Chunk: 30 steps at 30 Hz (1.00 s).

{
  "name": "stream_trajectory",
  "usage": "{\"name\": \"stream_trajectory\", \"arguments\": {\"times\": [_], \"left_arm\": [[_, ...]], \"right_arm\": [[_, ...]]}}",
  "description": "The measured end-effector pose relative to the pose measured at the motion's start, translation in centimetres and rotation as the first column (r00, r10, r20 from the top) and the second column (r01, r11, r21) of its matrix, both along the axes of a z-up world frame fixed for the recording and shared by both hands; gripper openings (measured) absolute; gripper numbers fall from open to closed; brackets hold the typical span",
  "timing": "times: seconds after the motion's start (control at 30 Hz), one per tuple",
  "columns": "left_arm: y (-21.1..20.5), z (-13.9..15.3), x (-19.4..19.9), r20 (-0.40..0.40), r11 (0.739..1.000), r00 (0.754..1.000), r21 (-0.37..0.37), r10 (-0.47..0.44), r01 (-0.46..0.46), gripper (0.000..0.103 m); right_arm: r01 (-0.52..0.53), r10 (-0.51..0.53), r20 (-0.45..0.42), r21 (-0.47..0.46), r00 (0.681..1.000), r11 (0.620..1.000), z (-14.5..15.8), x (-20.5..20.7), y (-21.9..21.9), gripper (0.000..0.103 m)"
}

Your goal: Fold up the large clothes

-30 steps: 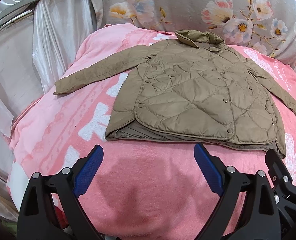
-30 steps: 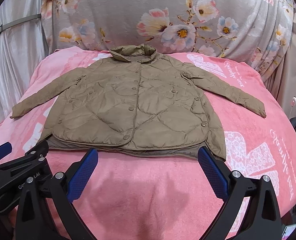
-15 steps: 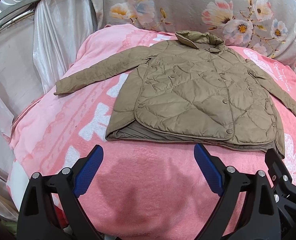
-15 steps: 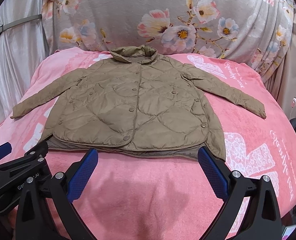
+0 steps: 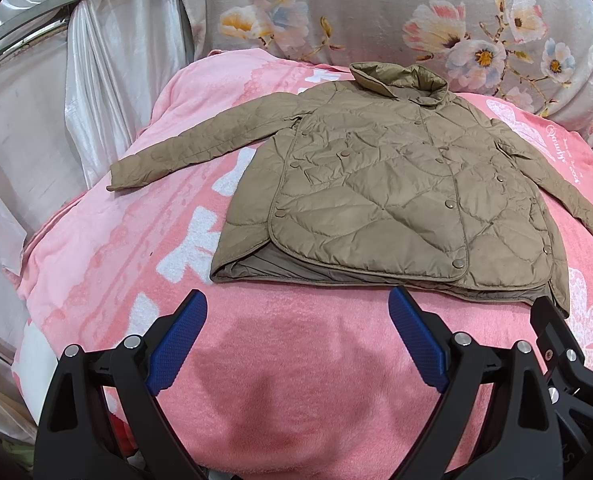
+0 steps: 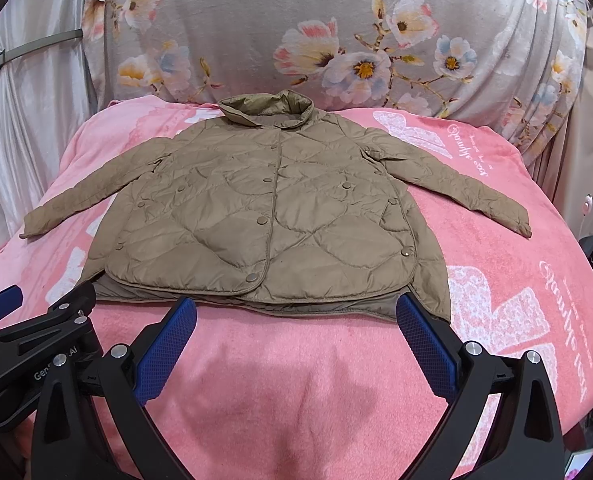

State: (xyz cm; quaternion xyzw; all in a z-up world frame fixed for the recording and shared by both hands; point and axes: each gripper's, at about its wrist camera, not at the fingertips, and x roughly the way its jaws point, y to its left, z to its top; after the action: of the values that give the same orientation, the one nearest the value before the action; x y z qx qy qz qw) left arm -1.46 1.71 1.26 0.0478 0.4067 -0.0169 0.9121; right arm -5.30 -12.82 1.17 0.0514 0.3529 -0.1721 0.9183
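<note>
1. Your left gripper (image 5: 296,308) is spread wide, its blue pads (image 5: 178,344) well apart and grasping nothing. It hovers over bare pink blanket (image 5: 96,248) just short of the jacket's hem.
2. Your right gripper (image 6: 296,312) is likewise released, with its blue pads (image 6: 168,344) far apart and nothing between them. Its right fingertip sits at the jacket's lower right corner; you cannot tell whether it touches the cloth.
3. The quilted tan jacket (image 6: 264,216) lies flat and face up in the middle of the blanket, snapped shut down the front, its collar (image 6: 268,108) at the far end against the floral fabric backdrop (image 6: 336,32).
4. Both sleeves are spread outward: the left sleeve (image 5: 200,144) angles toward the blanket's left edge, and the right sleeve (image 6: 456,184) runs down to the right, cuff resting on the blanket.
5. The hem nearest you shows the darker lining under the front panel.
6. The two grippers sit side by side, each visible at the edge of the other's view.
7. A pale shiny curtain (image 5: 56,100) hangs left of the bed.
</note>
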Motion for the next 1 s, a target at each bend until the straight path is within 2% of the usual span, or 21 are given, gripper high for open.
{"name": "stream_trajectory", "arguments": {"times": [1.0], "left_arm": [[-0.41, -0.38, 0.04, -0.004, 1.0, 1.0, 0.0, 0.002, -0.002, 0.09]], "right_arm": [[0.001, -0.001, -0.005, 0.002, 1.0, 1.0, -0.18, 0.05, 0.0, 0.098]]}}
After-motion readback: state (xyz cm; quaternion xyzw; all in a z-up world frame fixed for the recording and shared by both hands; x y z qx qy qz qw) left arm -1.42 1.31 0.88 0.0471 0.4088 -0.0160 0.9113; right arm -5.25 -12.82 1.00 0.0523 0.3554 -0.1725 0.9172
